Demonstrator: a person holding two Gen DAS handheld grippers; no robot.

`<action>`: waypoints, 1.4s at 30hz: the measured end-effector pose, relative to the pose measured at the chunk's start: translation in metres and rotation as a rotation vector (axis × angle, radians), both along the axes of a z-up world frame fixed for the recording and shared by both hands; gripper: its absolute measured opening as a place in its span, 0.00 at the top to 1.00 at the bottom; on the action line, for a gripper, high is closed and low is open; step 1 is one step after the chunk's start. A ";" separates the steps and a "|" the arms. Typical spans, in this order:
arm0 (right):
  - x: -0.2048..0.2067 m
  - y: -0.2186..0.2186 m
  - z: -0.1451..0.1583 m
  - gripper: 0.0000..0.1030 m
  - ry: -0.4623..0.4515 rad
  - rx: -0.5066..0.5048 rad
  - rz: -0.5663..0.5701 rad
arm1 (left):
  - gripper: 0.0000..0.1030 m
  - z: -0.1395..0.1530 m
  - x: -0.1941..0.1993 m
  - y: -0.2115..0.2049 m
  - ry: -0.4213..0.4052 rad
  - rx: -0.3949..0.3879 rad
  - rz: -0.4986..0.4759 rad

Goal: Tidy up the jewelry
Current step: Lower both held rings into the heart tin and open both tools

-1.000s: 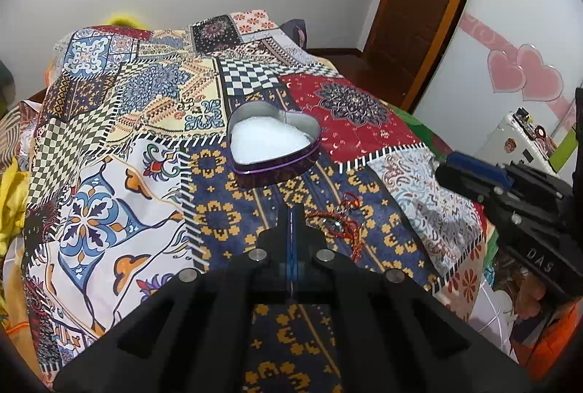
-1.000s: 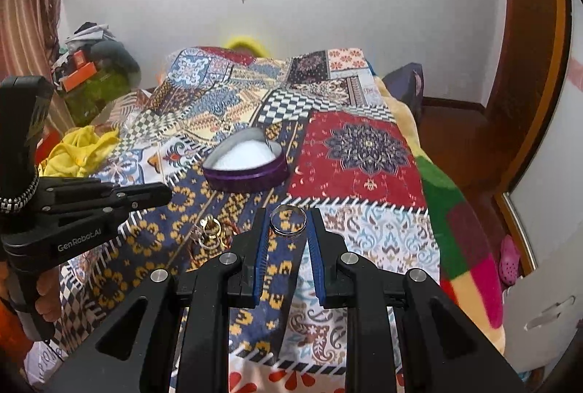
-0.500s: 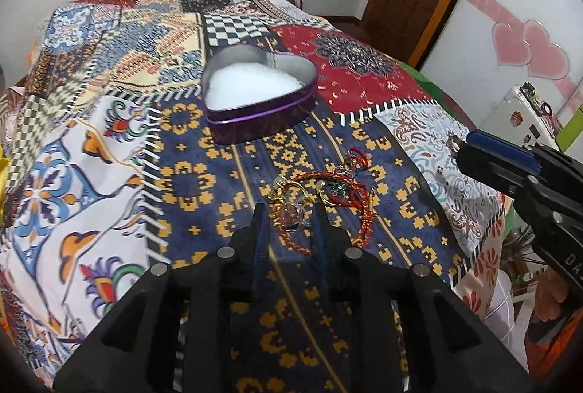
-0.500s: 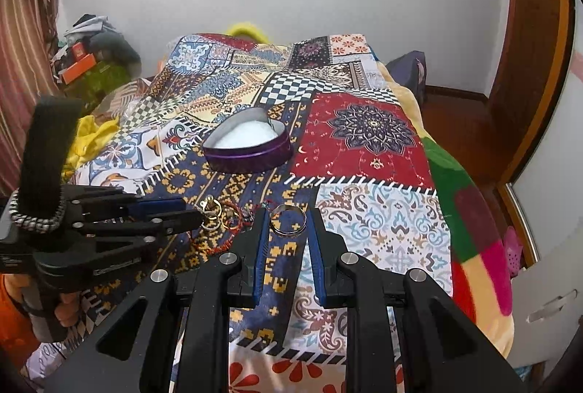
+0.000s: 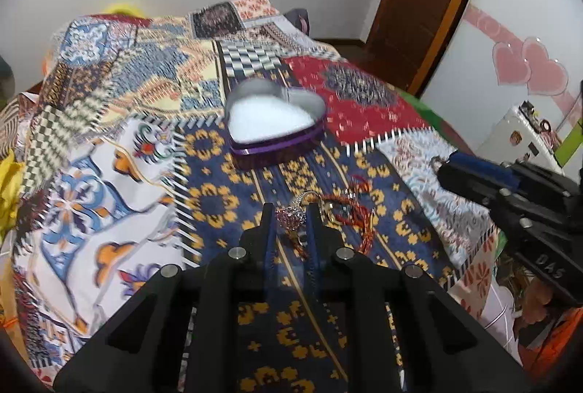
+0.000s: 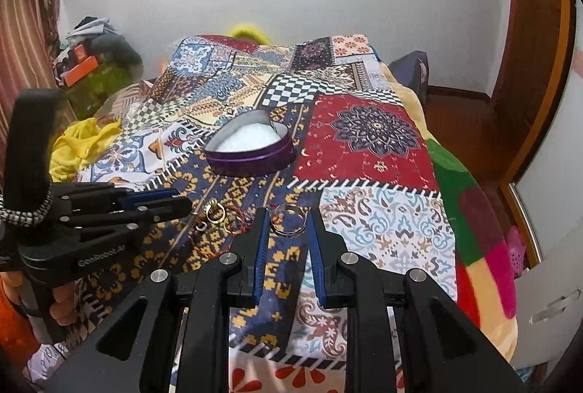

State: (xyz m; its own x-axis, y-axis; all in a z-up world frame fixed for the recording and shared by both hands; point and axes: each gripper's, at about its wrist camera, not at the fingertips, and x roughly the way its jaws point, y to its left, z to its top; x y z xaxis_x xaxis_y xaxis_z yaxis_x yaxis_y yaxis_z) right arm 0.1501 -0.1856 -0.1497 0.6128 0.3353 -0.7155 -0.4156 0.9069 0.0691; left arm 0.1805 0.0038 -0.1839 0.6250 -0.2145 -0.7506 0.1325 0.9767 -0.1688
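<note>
L tool point(image 5: 290, 215) pinching pink ring point(image 5: 290, 215), R tool point(image 6: 288, 221) gripping silver ring point(image 6: 289, 220)

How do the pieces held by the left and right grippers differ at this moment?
The left gripper pinches a pink sparkly jewelled ring; the right gripper holds a plain silver band ring. The pink piece is ornate and stone-set, the silver band smooth and bare. Both sit between blue pads, short of the purple heart-shaped tin.

My left wrist view looks forward along its fingers, low over the patchwork bedspread point(image 5: 120, 152), facing the far wall. My right wrist view sits slightly higher, facing the same way. Both share the heart-shaped tin point(image 5: 275, 125) point(image 6: 251, 145) and each other's gripper.
</note>
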 end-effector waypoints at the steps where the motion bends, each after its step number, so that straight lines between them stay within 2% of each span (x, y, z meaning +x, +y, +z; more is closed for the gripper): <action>1: 0.001 0.001 0.001 0.82 -0.003 0.004 0.002 | 0.85 0.005 0.000 0.003 -0.011 -0.003 0.004; 7: 0.009 0.013 0.008 0.82 -0.024 0.019 0.014 | 0.85 0.025 0.007 0.015 -0.066 -0.002 0.019; 18: 0.032 0.033 0.016 0.82 -0.065 0.025 0.027 | 0.85 0.034 0.038 0.033 -0.102 -0.017 0.040; 29: 0.071 0.050 0.007 0.82 -0.039 -0.005 0.083 | 0.85 0.016 0.067 0.036 -0.056 -0.031 0.015; 42: 0.100 0.066 -0.017 0.82 0.072 -0.059 0.188 | 0.85 -0.004 0.092 0.030 0.005 -0.051 -0.023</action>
